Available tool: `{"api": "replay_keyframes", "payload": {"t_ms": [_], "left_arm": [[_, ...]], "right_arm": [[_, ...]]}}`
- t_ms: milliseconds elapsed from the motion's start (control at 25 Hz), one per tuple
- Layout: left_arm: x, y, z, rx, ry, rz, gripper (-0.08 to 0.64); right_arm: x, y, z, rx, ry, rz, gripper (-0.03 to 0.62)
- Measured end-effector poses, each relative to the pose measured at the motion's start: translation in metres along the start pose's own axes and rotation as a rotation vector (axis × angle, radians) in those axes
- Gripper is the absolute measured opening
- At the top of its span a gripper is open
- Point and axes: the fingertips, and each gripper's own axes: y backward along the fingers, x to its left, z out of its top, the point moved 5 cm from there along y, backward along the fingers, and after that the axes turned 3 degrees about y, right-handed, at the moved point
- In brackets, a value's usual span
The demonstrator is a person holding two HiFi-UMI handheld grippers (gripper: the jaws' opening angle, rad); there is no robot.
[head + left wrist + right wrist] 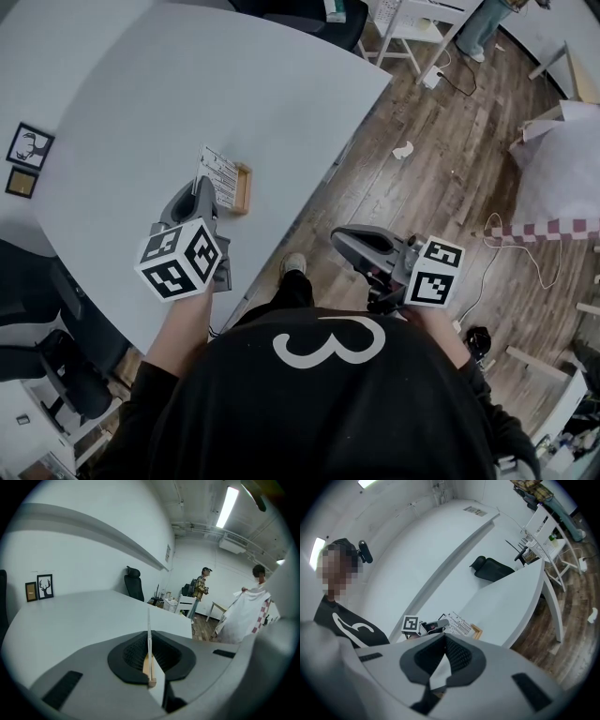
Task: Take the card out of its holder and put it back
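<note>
A white printed card (217, 173) stands in a small wooden holder (243, 187) near the table's right edge. My left gripper (203, 185) reaches in from the near side and is shut on the card's near edge. In the left gripper view the card (149, 620) shows edge-on between the black pads (133, 656), with the holder (149, 670) below it. My right gripper (339, 236) hangs off the table over the wooden floor, beside my body. Its pads (459, 656) meet at the tip with nothing between them. The right gripper view shows the card (459, 624) and holder (476, 631) ahead.
The grey curved table (187, 84) carries two small picture frames (28, 145) at its far left. A black office chair (56, 375) stands to my left and a white chair (412, 28) beyond the table. A checked cloth (562, 187) and cables lie on the floor. Two people (202, 584) stand across the room.
</note>
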Motion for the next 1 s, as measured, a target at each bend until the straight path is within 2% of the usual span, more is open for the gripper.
{"api": "replay_keyframes", "payload": {"t_ms": [240, 680, 880, 1000], "left_arm": [[-0.004, -0.001, -0.001, 0.005, -0.029, 0.000, 0.026], [-0.001, -0.002, -0.004, 0.023, 0.010, -0.004, 0.026], [0.001, -0.009, -0.029, 0.103, 0.057, -0.013, 0.025], [-0.002, -0.010, -0.041, 0.106, 0.037, -0.013, 0.025]], "right_arm": [[-0.002, 0.003, -0.002, -0.004, -0.005, -0.002, 0.006], [-0.003, 0.005, -0.002, 0.001, -0.008, 0.003, 0.006], [-0.003, 0.005, 0.000, 0.002, -0.006, 0.002, 0.006], [-0.003, 0.007, -0.001, 0.005, -0.007, 0.002, 0.006]]}}
